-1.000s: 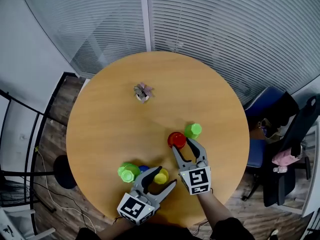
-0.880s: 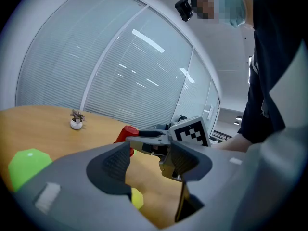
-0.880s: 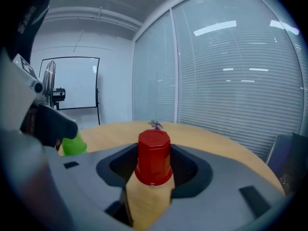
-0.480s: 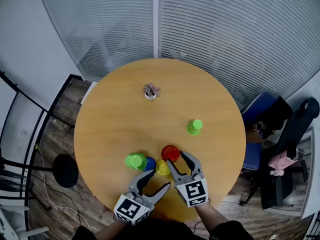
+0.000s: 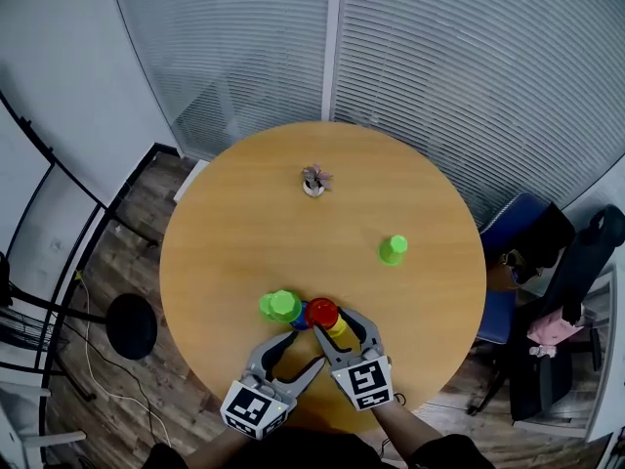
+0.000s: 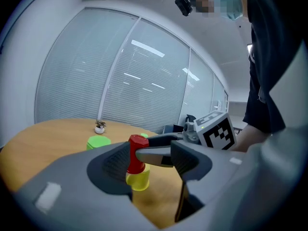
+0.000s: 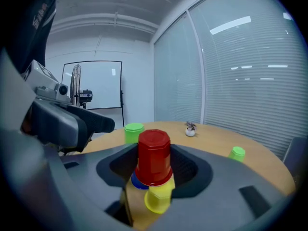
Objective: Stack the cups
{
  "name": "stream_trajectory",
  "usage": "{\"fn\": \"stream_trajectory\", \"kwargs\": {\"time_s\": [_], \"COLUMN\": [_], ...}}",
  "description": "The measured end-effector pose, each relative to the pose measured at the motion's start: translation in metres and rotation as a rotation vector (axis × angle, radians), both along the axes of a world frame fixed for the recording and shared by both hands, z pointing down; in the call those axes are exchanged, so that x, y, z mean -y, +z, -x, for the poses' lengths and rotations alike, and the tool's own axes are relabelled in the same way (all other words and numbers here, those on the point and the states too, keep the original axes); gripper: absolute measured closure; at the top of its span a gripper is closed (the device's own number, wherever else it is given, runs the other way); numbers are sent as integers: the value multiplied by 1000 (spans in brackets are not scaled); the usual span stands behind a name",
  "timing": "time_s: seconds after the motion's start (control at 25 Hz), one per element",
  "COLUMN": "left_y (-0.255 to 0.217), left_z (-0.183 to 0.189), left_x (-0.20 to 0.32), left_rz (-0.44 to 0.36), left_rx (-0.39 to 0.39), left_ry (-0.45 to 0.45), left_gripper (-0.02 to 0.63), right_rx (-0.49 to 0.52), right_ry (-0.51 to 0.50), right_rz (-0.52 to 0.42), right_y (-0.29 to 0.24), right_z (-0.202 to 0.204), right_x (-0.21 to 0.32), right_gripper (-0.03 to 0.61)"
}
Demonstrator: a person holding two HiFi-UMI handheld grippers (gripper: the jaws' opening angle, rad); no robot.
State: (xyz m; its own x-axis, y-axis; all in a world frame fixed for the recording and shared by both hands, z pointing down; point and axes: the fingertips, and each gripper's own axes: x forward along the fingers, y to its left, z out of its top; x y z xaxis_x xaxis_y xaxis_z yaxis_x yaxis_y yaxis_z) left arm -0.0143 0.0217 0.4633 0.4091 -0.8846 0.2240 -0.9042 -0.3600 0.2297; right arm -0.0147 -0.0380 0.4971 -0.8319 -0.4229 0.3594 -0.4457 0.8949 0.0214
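Head view: all cups sit on the near half of the round table [image 5: 244, 233]. Landmark is the yellow cup [image 5: 338, 328], near the front edge.
- The red cup [image 5: 321, 313] is directly over the yellow cup and overlaps it.
- The blue cup [image 5: 300, 317] is just left of the yellow cup.
- The green stack [image 5: 281, 306] is left of the blue cup. It looks like two cups nested, but I can't confirm.
- A lone green cup [image 5: 393, 249] is well apart from the yellow cup, up and to the right.
- The potted plant [image 5: 313, 181] is far beyond the yellow cup.
- The right gripper [image 5: 337, 322] has its jaws either side of the red cup.
- The left gripper [image 5: 296, 355] is just left of and nearer than the yellow cup.

Left gripper view: jaws spread, nothing between the pads. Beyond them the red cup sits inverted on top of the yellow cup, with a right gripper finger across it. The red cup looks partly down over the yellow. I can't tell whether it's fully seated.

Right gripper view: jaws clamped wide on the inverted red cup, pads on both flanks. The yellow cup pokes out below it, with the blue cup's edge showing just left of the yellow.

Status, my read: one stack move is in progress, red onto yellow, not released. The green pair possibly counts as done. Left to do: seat and release the red cup, then merge the blue cup, the green stack and the lone green cup. The lone green cup is the longest reach. Roughly a third done.
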Motion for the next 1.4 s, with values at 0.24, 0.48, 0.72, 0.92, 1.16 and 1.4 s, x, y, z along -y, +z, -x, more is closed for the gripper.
{"fn": "stream_trajectory", "kwargs": {"time_s": [0.24,0.48,0.72,0.92,1.16,1.4], "left_y": [5,8,0,-11,-24,-17], "left_z": [7,11,7,-4,-26,-51], "left_x": [-10,-17,-21,-29,-51,-53], "left_rz": [1,8,-24,-55,-88,-100], "left_rx": [9,7,2,-4,-14,-7], "left_ry": [-34,-59,-32,30,117,177], "left_gripper": [354,354,354,354,354,356], "right_rx": [-23,-11,15,21,19,27], "right_ry": [-24,-22,33,136,259,317], "right_rz": [-7,-3,-16,-16,-10,-14], "right_y": [10,7,-8,-20,-28,-28], "right_z": [9,11,-7,-33,-70,-92], "right_x": [-3,-2,-10,-21,-50,-55], "right_gripper": [367,366,365,367,367,367]}}
